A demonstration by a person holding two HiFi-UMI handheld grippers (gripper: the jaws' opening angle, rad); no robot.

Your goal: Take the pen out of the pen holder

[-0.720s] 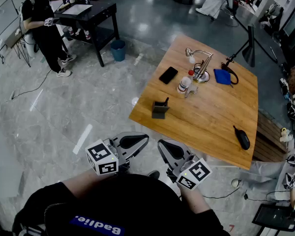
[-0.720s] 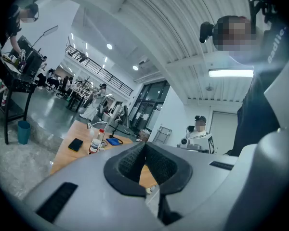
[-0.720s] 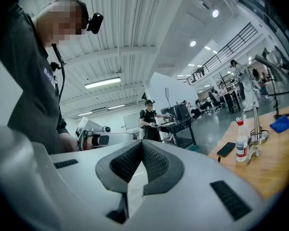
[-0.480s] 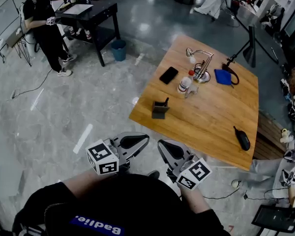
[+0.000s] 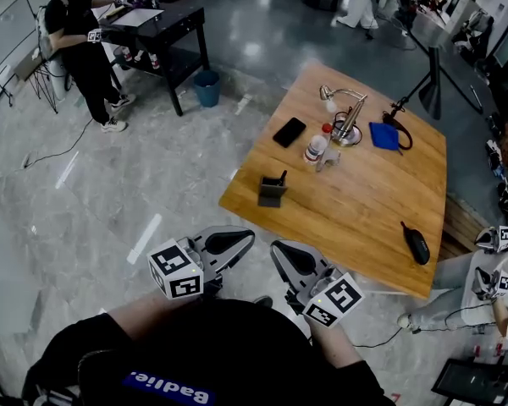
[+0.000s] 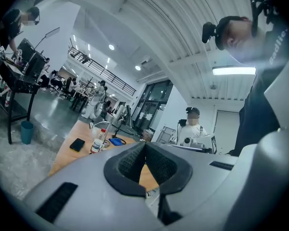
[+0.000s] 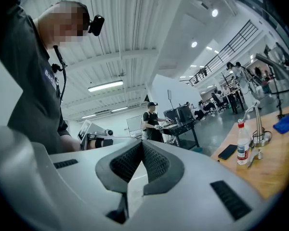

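A small dark pen holder [image 5: 272, 193] stands near the near-left edge of the wooden table [image 5: 356, 201], with a black pen [image 5: 281, 178] sticking up out of it. My left gripper [image 5: 247, 238] and right gripper [image 5: 278, 250] hang side by side close to my body, over the floor and short of the table. Both are shut with nothing between the pads. In the left gripper view the left gripper [image 6: 145, 150] has its pads meeting; the right gripper [image 7: 143, 150] looks the same in its own view. Neither gripper view shows the holder.
On the table are a black phone [image 5: 289, 131], a plastic bottle [image 5: 317, 145], a desk lamp [image 5: 347, 117], a blue cloth [image 5: 383, 134] and a black oblong object [image 5: 416, 242]. A person stands at a black workbench [image 5: 152, 24] far left, beside a blue bin [image 5: 207, 87].
Both grippers have kept still. The seated person at the right edge has shifted a little into view.
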